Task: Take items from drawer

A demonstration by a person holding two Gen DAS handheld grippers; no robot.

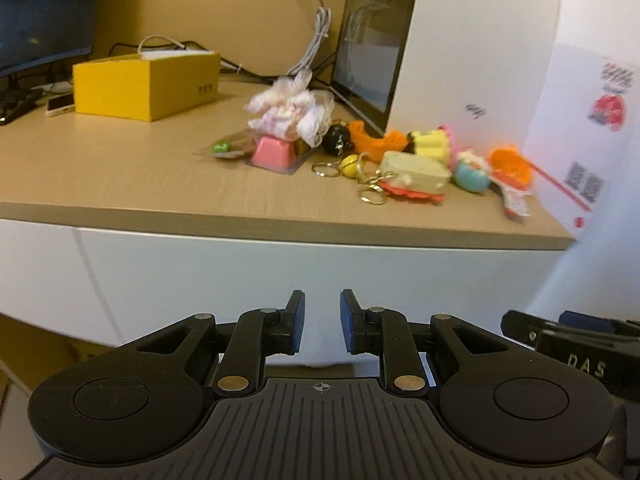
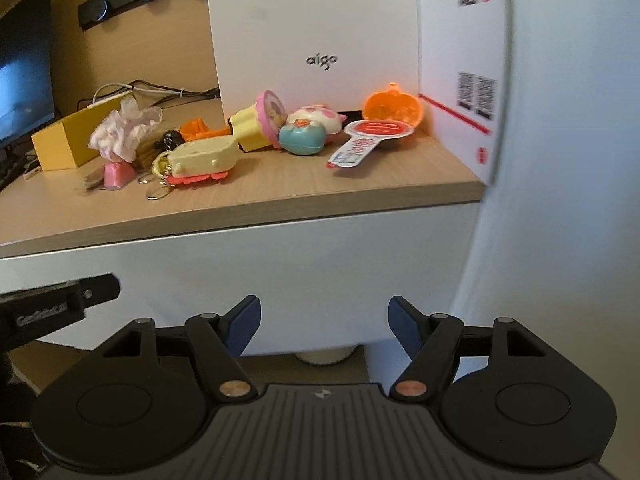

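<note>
Both hand-held grippers, left point(image 1: 322, 322) and right point(image 2: 324, 326), are hanging open and empty; the drawer front point(image 2: 280, 272), apparently closed, is lying directly ahead.

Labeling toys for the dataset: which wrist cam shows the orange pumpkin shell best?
Right wrist: the orange pumpkin shell is sharp, with its stem and hollow inside clear beside the white box. Left wrist shows it blurred, far right.
</note>
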